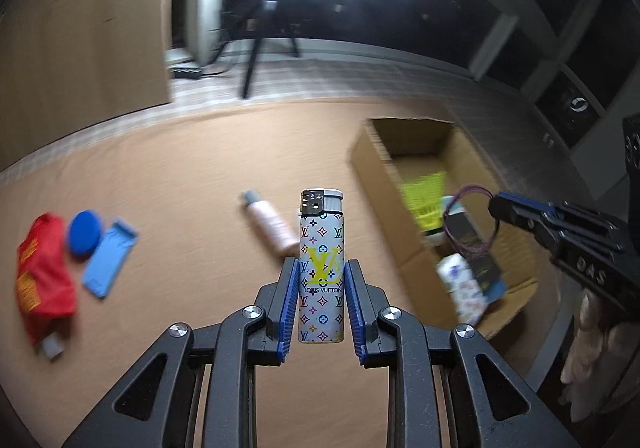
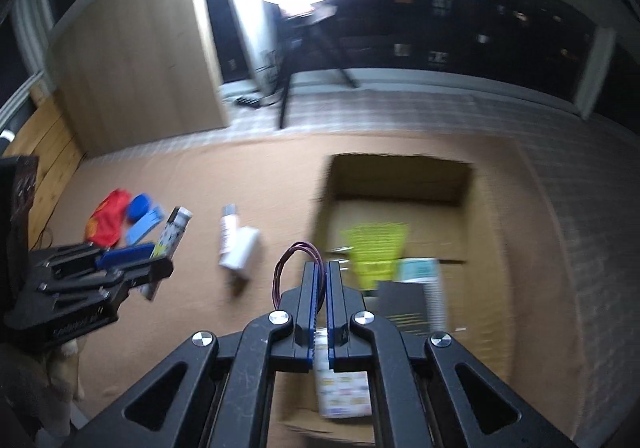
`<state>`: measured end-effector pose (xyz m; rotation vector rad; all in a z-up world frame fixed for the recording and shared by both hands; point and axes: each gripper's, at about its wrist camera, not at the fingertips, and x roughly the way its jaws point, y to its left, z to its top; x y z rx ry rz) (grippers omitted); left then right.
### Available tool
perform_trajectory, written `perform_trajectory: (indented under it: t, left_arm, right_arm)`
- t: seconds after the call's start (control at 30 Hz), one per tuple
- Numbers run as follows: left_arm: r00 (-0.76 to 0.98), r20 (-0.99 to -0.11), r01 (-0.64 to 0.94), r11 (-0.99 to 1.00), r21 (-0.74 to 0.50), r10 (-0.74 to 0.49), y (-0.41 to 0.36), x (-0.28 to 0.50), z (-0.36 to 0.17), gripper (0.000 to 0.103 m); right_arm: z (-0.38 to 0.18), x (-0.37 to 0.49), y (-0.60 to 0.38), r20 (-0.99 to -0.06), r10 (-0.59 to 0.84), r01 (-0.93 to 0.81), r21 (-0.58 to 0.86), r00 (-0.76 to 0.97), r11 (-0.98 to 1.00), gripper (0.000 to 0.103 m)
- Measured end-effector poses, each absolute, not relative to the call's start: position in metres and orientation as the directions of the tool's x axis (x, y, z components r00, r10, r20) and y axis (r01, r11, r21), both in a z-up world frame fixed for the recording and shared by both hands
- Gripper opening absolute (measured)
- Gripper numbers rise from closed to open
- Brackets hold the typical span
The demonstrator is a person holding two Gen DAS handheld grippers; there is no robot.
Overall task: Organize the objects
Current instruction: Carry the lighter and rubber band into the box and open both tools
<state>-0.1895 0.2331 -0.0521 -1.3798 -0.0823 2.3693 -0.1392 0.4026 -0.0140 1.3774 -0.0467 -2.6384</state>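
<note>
My left gripper clamps a patterned lighter upright between its blue pads, lifted above the brown desk. My right gripper is pinched nearly closed on a thin purple cord loop over the open cardboard box; a dark tag hangs from the cord. Box holds a yellow-green item and a printed packet. On the desk: pink bottle, red pouch, blue round lid, light-blue tray.
</note>
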Motion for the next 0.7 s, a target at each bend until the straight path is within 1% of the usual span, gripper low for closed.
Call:
perform_trajectory:
  t: [0.2,0.33,0.53,0.7]
  left_arm:
    - [-0.397,-0.823,-0.37,-0.891,-0.263,0.407,0.296,-0.192,-0.056,0.025]
    - [-0.373,-0.825,-0.39,-0.878,-0.276,0.425,0.326,-0.195,-0.06,0.025]
    - [-0.348,-0.843,-0.403,-0.877,-0.261,0.41,0.359,-0.2,-0.073,0.025]
    - [-0.338,-0.853,-0.413,-0.877,-0.245,0.397,0.368,-0.199,-0.079,0.025]
  right_arm:
    - [-0.023,-0.144,0.46,-0.821,-0.098,0.044,0.089,-0.563,-0.995,0.004]
    - [-0.035,-0.149,0.485,-0.835,-0.09,0.013,0.098,-0.544,-0.995,0.004]
    - [-0.046,-0.151,0.495,-0.846,-0.098,0.016,0.105,-0.525,-0.994,0.004]
    - [-0.049,-0.152,0.497,-0.847,-0.112,0.027,0.115,-0.52,-0.993,0.004]
